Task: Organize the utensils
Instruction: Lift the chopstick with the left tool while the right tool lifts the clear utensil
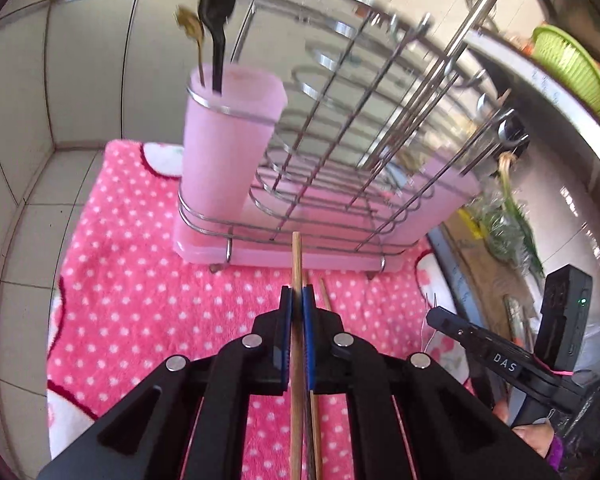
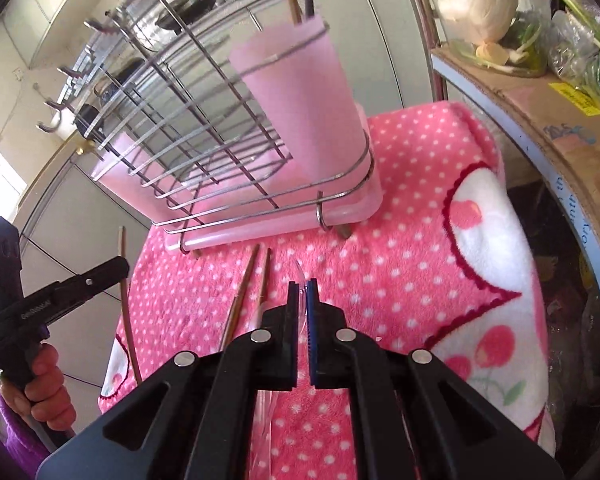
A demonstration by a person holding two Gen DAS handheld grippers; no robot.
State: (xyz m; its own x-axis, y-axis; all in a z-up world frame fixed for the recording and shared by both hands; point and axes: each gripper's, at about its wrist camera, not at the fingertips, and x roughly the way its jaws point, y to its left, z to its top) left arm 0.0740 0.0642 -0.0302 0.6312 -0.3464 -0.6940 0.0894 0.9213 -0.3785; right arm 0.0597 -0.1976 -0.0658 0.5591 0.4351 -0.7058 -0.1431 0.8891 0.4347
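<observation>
My left gripper [image 1: 297, 294] is shut on a wooden chopstick [image 1: 296, 256], held above the pink dotted towel [image 1: 140, 300] and pointing at the wire dish rack [image 1: 340, 140]. The pink utensil cup [image 1: 228, 136] at the rack's left end holds a black spoon [image 1: 218, 4] and a brass spoon [image 1: 190, 24]. My right gripper [image 2: 302, 290] is shut on a clear plastic utensil [image 2: 300, 276]. Two more chopsticks [image 2: 248, 284] lie on the towel [image 2: 400, 248] left of it. The pink cup [image 2: 300, 100] stands ahead in the right wrist view. The left gripper [image 2: 100, 276] shows at the left there, its chopstick [image 2: 125, 300] hanging down.
A cardboard box [image 2: 540, 112] with garlic [image 2: 480, 0] and greens stands right of the towel. A green basket [image 1: 568, 64] sits on the counter behind the rack. Tiled walls surround the corner. The right gripper [image 1: 480, 340] shows at the right of the left wrist view.
</observation>
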